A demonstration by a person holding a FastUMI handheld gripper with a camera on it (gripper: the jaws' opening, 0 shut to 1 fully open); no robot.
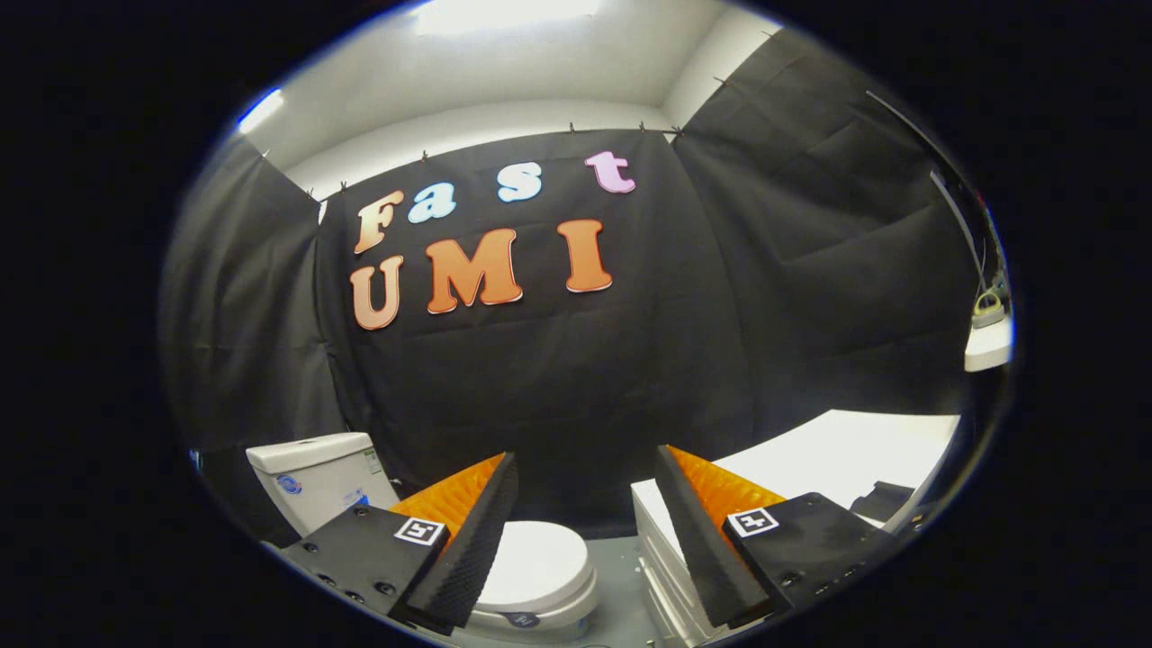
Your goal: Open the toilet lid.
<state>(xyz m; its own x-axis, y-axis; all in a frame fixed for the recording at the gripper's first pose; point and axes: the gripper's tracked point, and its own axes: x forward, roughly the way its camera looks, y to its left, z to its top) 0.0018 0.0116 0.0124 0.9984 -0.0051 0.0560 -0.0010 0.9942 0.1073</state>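
Note:
A white toilet stands low ahead, its lid lying flat and closed over the bowl. Its white tank rises behind, to the left of the left finger. My gripper is open, fingers spread wide, held above and short of the toilet with nothing between them. The left finger overlaps the near left part of the lid in view; the right finger points past the toilet toward the white cabinet.
A white cabinet with drawers stands right of the toilet, its flat white top stretching back to the right, with a dark object on it. Black cloth walls close the booth behind. A grey floor strip lies between toilet and cabinet.

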